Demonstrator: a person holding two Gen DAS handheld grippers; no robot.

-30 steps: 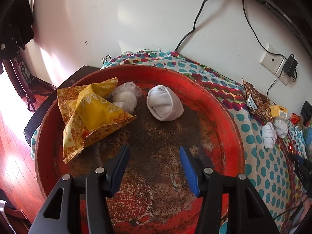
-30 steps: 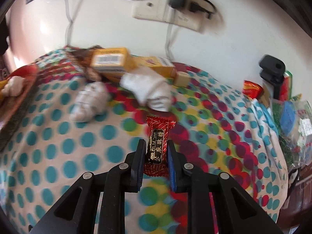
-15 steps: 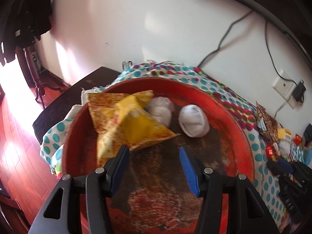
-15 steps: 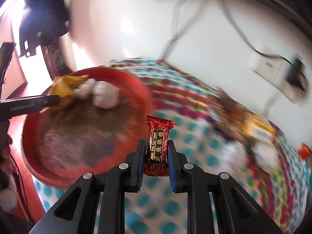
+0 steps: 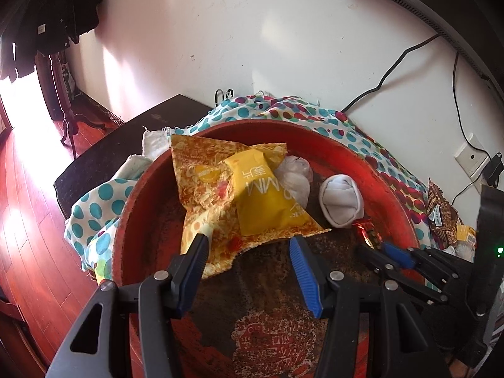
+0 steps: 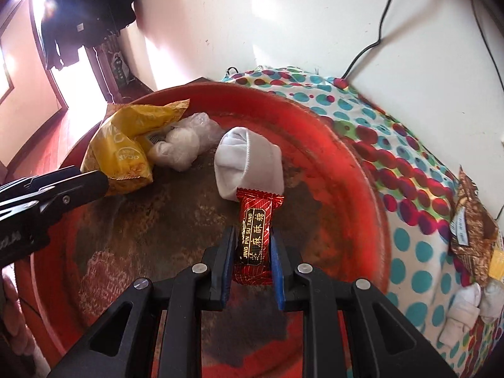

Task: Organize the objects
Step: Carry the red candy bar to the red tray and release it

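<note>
White wall (image 5: 283, 47) rose behind a table draped in a polka-dot cloth (image 6: 362, 119), with black cables running down to a wall socket (image 5: 472, 157); red wooden floor (image 5: 25, 204) lay to the side. On the cloth sat a round red tray (image 5: 138, 208), its worn middle dark and patchy; inside it lay a yellow snack bag (image 5: 264, 198) over a larger patterned bag (image 5: 204, 170), a knotted plastic bag (image 5: 296, 173) just beside them, and a rolled white sock (image 6: 249, 160) near the centre. The right gripper (image 6: 252, 245) hung over the tray with its blue-padded jaws closed narrowly on a red candy wrapper (image 6: 255, 236) printed "JING PIN SU TANG", the wrapper's far end just in front of the sock; whether they touched could not be told. The left gripper (image 5: 249, 252) hovered above the near edge of the snack bags, jaws spread wide and holding nothing. Off the tray, on the cloth, lay a brown snack packet (image 6: 472, 217) and more rolled socks (image 6: 469, 302).
</note>
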